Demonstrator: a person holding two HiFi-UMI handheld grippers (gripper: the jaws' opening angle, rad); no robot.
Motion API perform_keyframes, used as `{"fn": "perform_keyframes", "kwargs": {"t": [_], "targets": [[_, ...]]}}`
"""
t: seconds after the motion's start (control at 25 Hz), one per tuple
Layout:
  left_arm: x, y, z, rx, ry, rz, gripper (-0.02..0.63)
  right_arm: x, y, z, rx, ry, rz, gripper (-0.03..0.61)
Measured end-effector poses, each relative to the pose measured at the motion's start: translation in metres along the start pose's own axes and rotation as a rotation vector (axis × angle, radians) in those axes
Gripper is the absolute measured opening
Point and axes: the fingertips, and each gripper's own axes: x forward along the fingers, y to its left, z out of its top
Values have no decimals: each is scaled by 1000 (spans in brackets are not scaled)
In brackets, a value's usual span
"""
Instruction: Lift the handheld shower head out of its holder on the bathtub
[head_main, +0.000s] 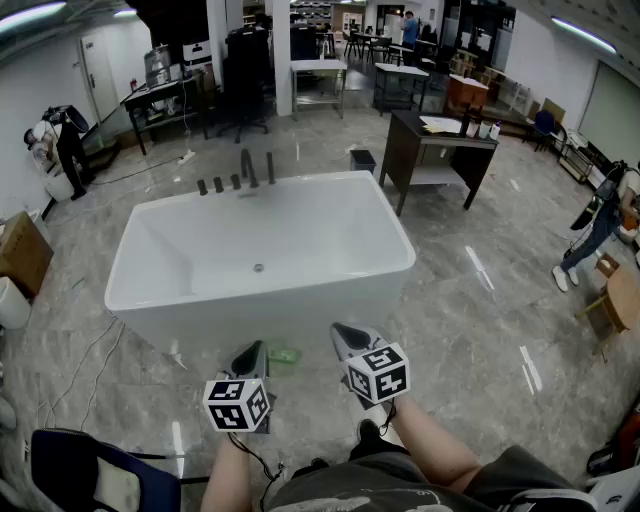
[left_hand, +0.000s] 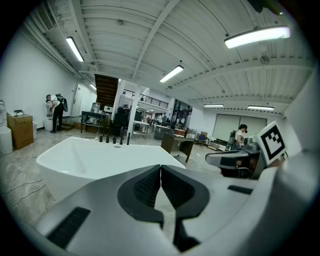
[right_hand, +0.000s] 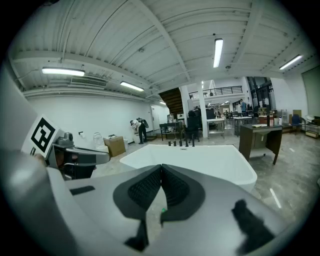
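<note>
A white tub stands in the middle of the floor, between the grippers and the shower head. The shower head is a thin dark stick, upright at the tub's far rim and well away from both grippers. Beside it are a curved spout and three short dark knobs. The tub is rectangular, smooth and glossy, with rounded corners and a drain in its sloped bottom.

The left gripper and right gripper hang side by side just short of the tub's near wall. In the left gripper view the ribbed black fingers are pressed together with nothing between them. The right gripper's fingers are pressed together too, also empty.

A small green thing lies on the floor at the foot of the tub, between the two grippers. Right of the tub stands a dark desk with papers and bottles on top, and a black bin sits near it. A cardboard box is at the left wall, and a cable trails over the floor.

The floor is polished grey stone tile that reflects the strip lights. The room is a large open hall with a ribbed white ceiling, more desks and chairs at the back, and a person walking at the right.
</note>
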Motion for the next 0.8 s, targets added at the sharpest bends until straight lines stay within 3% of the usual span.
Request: {"fn": "perform_keyframes", "kwargs": {"t": [0.6,0.8], "targets": [[-22,8,-7,22,-8,-5,15,-3,24,-8,-26,4,4,25],[-24,23,-11,-11,-10,6,15,-3,31,-4,16,-36,45,26]]}}
